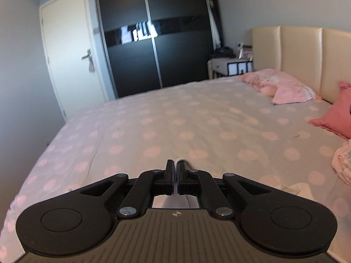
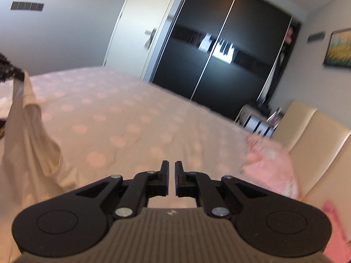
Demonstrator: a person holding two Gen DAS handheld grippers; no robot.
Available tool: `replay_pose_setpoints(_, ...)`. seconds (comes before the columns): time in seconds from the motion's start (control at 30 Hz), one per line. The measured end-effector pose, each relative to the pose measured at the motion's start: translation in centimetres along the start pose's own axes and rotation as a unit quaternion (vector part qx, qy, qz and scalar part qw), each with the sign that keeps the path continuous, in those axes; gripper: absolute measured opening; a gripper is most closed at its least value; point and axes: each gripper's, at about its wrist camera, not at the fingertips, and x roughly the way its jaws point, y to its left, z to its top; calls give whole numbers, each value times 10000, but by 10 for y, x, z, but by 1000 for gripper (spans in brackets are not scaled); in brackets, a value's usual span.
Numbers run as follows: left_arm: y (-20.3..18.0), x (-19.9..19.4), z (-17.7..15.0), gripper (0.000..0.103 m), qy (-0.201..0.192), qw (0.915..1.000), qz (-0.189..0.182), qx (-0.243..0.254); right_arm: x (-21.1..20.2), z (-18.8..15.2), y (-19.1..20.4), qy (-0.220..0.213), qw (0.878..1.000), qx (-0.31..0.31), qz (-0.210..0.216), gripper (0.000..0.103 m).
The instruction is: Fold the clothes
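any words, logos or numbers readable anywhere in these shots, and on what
No text reads clearly in either view.
Pale pink pillow: a line of small print along its hem, too small to read.
Left gripper body: a small emblem, a symbol, no letters.
Right gripper body: the same emblem, blurred.
Framed picture on the wall: painted colours, no words.

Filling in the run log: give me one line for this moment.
left gripper: shut on cream garment, lifted | right gripper: narrowly open, empty, above dotted bed | fold: not started
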Motion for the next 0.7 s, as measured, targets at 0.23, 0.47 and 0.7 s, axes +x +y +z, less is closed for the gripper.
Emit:
replay_pose_setpoints(0.23,32,28,-23,0,297,9991,241,-189,92,-62,36,791,9906,-364,1051,38)
replay_pose_setpoints(0.47,49,53,-31,0,495,9981,305,-209,165,-78,68,923,9778,-1047,1565,48)
replay_pose_setpoints(0.7,59,71,-34,0,594,9975,255,-283,199,-79,100,542,9466,-2309,2184,58)
